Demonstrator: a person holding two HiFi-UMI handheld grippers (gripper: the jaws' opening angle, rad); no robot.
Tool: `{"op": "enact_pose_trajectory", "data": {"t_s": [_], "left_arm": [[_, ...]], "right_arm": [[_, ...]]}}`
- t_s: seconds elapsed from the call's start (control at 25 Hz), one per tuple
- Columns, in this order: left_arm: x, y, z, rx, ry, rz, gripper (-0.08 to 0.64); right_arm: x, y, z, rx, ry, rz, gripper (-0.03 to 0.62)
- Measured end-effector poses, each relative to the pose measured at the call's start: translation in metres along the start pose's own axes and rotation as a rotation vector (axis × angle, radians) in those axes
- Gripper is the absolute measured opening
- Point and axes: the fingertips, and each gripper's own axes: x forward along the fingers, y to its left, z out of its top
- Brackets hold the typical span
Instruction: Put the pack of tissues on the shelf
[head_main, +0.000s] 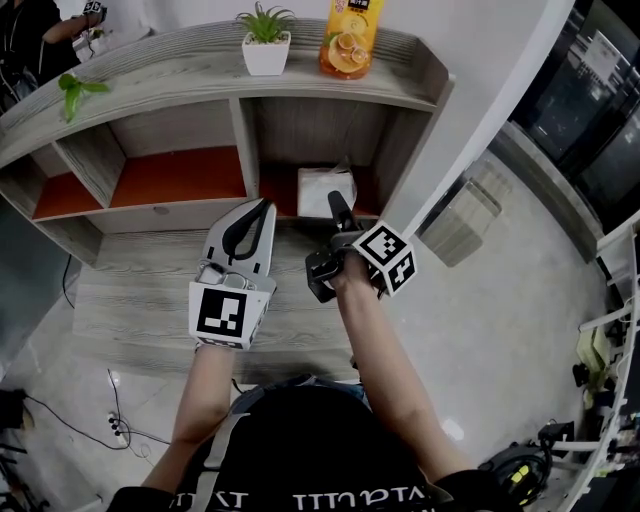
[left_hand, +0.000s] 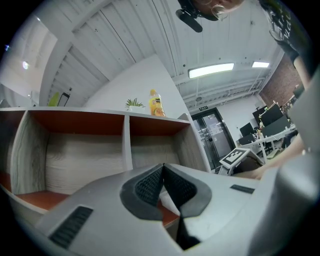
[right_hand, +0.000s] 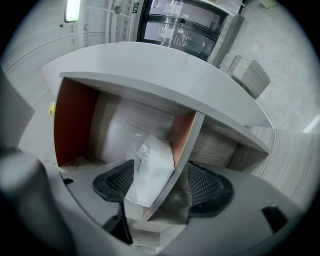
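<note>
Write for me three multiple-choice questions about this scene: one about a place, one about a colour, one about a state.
1. Where on the shelf is the pack of tissues?
A. on top
B. in the right compartment
C. in the left compartment

2. What colour is the pot beside the bottle?
A. white
B. black
C. red

3. How do the jaws of the right gripper stand?
A. apart, not pressing the pack
B. shut on the pack
C. shut on the bottle

Answers:
1 B: the pack stands inside the rightmost opening.
2 A: the pot is plainly white.
3 A: the right gripper view shows the pads wide apart.
</note>
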Motion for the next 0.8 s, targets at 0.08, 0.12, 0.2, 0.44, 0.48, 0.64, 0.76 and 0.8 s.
{"op": "enact_pose_trajectory", "data": {"t_s": [0.08, 0.12, 0.2, 0.44, 0.48, 0.64, 0.76, 0.8], "left_arm": [[-0.001, -0.001, 0.001, 0.009, -0.013, -0.002, 0.012], [-0.001, -0.001, 0.001, 0.013, -0.019, -0.002, 0.012], [-0.003, -0.001, 0.001, 0.012, -0.018, -0.002, 0.012], [-0.006, -0.002, -0.001, -0.002, -0.012, 0.0, 0.012], [-0.006, -0.002, -0.001, -0.001, -0.015, -0.002, 0.012], [-0.007, -0.005, -0.002, 0.0, -0.02, -0.009, 0.012], [-0.009, -0.007, -0.004, -0.02, 0.005, -0.012, 0.012], [-0.009, -0.007, -0.004, -0.016, 0.0, -0.013, 0.012]], "right_arm": [[-0.005, 0.004, -0.001, -0.03, 0.002, 0.011, 0.325], [-0.008, 0.006, -0.002, -0.049, 0.005, 0.016, 0.325], [-0.014, 0.01, -0.004, -0.1, 0.015, 0.024, 0.325], [-0.028, 0.012, -0.013, -0.291, 0.04, -0.01, 0.324], [-0.03, 0.01, -0.014, -0.316, 0.045, -0.023, 0.324], [-0.037, 0.007, -0.018, -0.422, 0.056, -0.072, 0.223], [-0.039, 0.01, -0.021, -0.491, 0.056, -0.072, 0.146], [-0.039, 0.011, -0.022, -0.504, 0.057, -0.071, 0.126]]}}
